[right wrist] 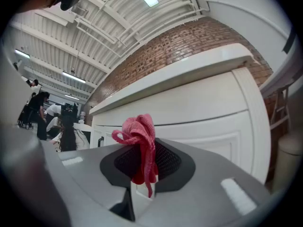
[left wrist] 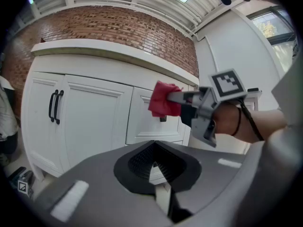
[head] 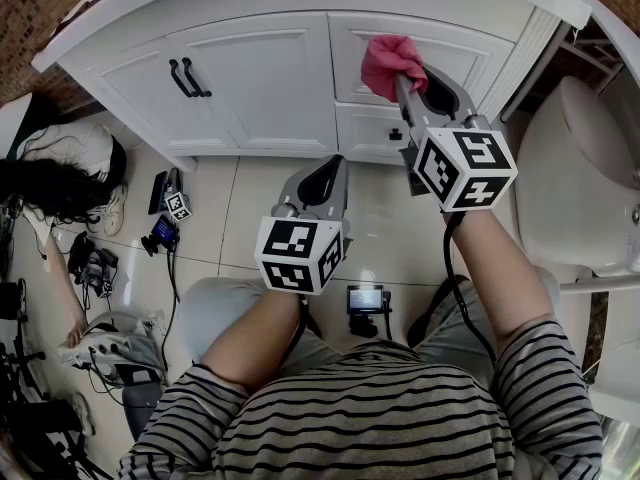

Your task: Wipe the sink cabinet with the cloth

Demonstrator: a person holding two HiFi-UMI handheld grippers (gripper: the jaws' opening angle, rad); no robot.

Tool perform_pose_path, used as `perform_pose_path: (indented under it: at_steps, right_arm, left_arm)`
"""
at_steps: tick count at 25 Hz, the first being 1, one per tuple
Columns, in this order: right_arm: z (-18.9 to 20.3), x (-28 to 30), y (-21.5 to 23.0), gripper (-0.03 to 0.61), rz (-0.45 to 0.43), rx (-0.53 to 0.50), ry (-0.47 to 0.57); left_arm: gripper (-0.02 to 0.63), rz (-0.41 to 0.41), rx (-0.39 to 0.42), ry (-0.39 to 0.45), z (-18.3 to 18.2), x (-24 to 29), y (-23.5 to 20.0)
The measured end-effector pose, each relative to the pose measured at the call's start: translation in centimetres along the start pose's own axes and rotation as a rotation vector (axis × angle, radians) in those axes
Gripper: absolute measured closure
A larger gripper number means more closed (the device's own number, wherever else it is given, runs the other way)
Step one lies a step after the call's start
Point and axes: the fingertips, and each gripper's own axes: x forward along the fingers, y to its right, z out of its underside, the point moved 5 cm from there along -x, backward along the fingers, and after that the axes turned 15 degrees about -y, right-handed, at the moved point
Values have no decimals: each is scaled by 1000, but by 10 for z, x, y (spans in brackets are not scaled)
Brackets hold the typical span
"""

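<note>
Red-pink cloth (head: 390,60) is the thing to watch.

Head view: it's bunched in the tips of the right gripper (head: 404,80), up at the top-right drawer front (head: 470,48) of the white sink cabinet (head: 255,83). The left gripper (head: 318,168) hangs lower over the floor tiles (head: 230,208), apart from the cabinet. It points that way but does no work.

Left gripper view: its jaws are pressed together with nothing between them. Past them you see the cloth side-on. It looks like it's on the drawer face or just off it, and I can't say for sure that it touches. The two black door handles (left wrist: 54,105) sit off to the left.

Right gripper view: jaws pinched on the cloth, with a wad poking out past the tips and a tail hanging down between them. White cabinet front fills the background.

My read is that a wiping pass on that drawer front is the step in hand. There's no telling how much of the cabinet has been covered, since the white paint looks the same everywhere. The next move needs a firm pinch, with the cloth wad leading so the hard tips don't scrape the paint. Then it's a steady sweep across the panel, minding the small black pull (head: 396,134) on the drawer below.
</note>
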Motion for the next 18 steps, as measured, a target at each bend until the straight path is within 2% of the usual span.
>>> perform_pose_path:
  at_steps: [5, 9, 13, 18]
  right_arm:
    - [-56, 41, -30, 511, -62, -80, 81]
    - [-72, 62, -39, 511, -67, -120, 85]
    - [-68, 61, -17, 511, -18, -116, 74]
    - [-59, 25, 36, 509, 84, -82, 89]
  left_arm:
    - [612, 16, -16, -1, -2, 6, -3]
    - [612, 30, -10, 5, -6, 12, 0]
    - [612, 35, 0, -7, -4, 16, 1]
    - [612, 26, -11, -20, 0, 17, -4]
